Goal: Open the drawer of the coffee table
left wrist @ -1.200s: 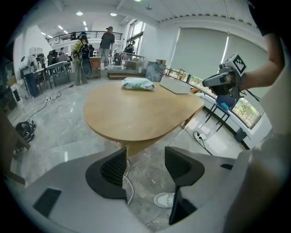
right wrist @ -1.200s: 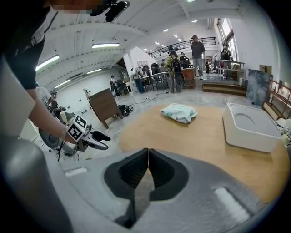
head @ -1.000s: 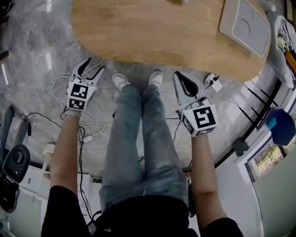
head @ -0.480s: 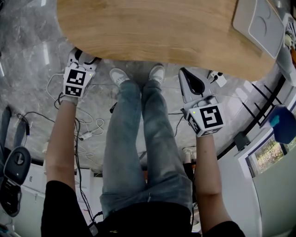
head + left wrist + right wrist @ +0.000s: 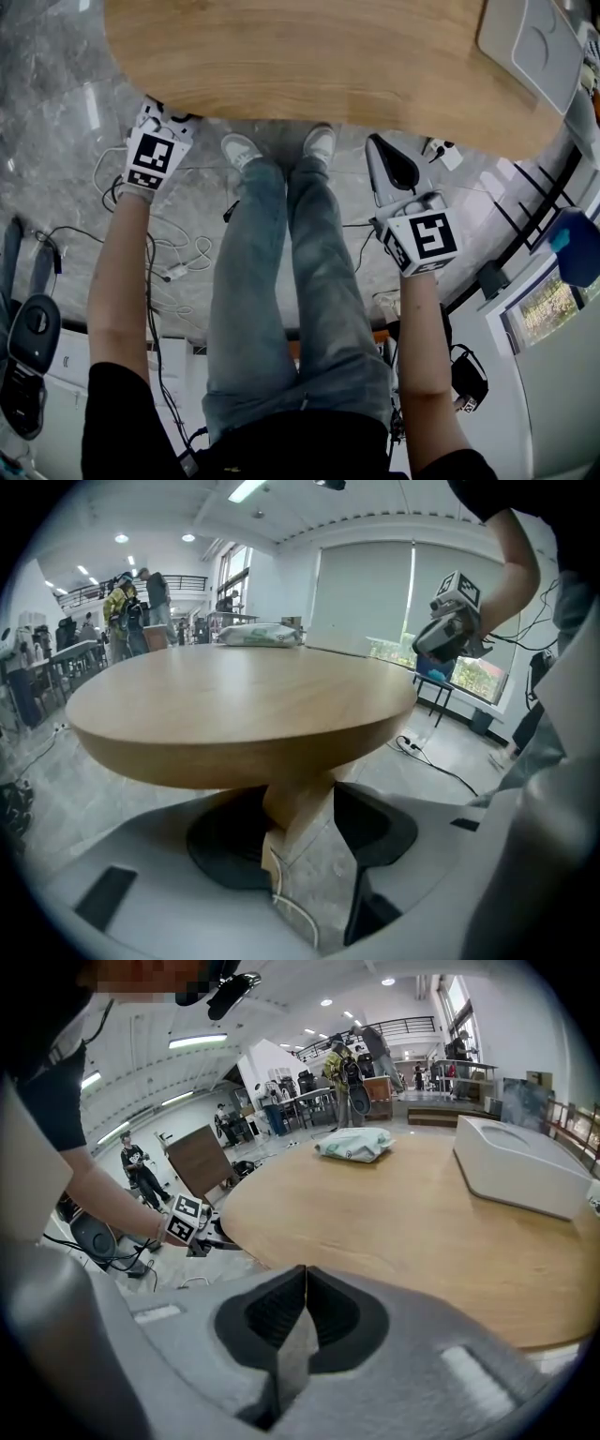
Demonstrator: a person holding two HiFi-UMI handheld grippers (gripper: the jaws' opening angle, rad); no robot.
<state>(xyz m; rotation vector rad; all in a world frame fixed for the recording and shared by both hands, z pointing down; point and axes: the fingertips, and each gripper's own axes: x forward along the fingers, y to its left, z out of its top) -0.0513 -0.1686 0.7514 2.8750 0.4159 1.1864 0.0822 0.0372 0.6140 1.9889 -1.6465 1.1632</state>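
The round wooden coffee table (image 5: 319,56) fills the top of the head view; no drawer front shows in any view. My left gripper (image 5: 165,114) is at the table's near left rim, its tips tucked under the edge. In the left gripper view the jaws (image 5: 300,832) stand apart and have just been closing. The wooden base (image 5: 298,803) under the top shows through the gap; I cannot tell whether it is between the pads. My right gripper (image 5: 376,144) hangs just short of the near rim, shut with nothing in it (image 5: 305,1279).
A white tray (image 5: 530,42) lies on the table's far right and a pale bag (image 5: 354,1143) near its middle. The person's legs and shoes (image 5: 281,272) stand between the grippers. Cables (image 5: 178,253) and a power strip (image 5: 439,155) lie on the marble floor.
My left gripper has moved toward the table and its tips have slid under the rim, with the jaws narrower than before. My right gripper has sunk a little and stays shut.
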